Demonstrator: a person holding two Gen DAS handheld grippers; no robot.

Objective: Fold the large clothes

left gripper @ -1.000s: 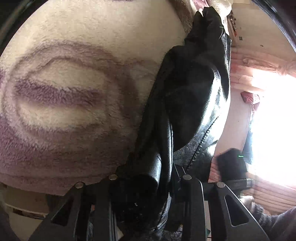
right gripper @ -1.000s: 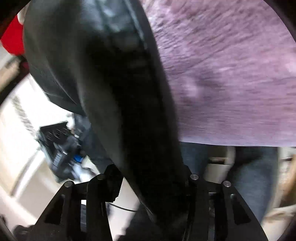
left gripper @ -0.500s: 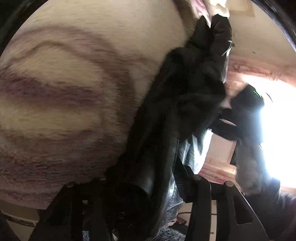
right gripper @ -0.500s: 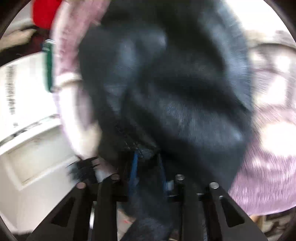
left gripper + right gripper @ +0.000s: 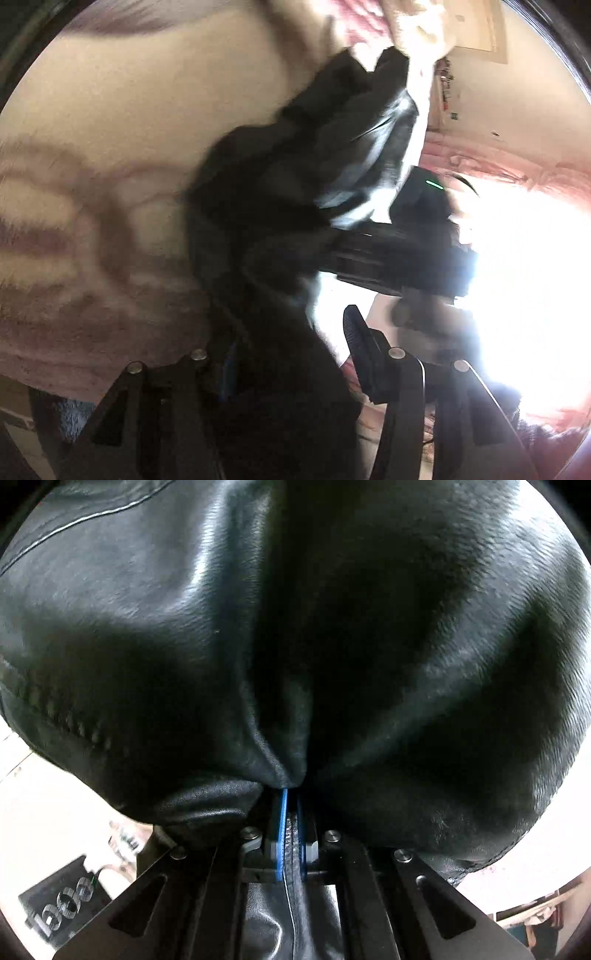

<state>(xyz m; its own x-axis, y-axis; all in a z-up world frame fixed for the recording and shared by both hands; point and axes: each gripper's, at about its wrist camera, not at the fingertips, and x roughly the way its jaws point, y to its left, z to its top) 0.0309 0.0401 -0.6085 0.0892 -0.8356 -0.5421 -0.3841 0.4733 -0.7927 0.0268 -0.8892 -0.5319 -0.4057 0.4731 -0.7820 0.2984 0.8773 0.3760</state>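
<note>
We hold black leather jacket (image 5: pixel 295 627): right gripper (image 5: pixel 290 834) jaws pinched on seam; left gripper (image 5: pixel 291 354) jaws apparently gripping, blurred. Risk: slick leather slipping toward 6 o'clock.

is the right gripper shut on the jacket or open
Shut: the right gripper has its blue pads pinched together on a fold of the black leather jacket.

**Black leather jacket, bunched and lifted**

The black leather jacket (image 5: pixel 207 635) is glossy and grained, with a stitched seam and a thin pale piping line near its upper edge. It bulges in two rounded folds meeting at a deep crease. In the left wrist view it (image 5: pixel 280 206) hangs crumpled, blurred, its sheen catching light.
</note>
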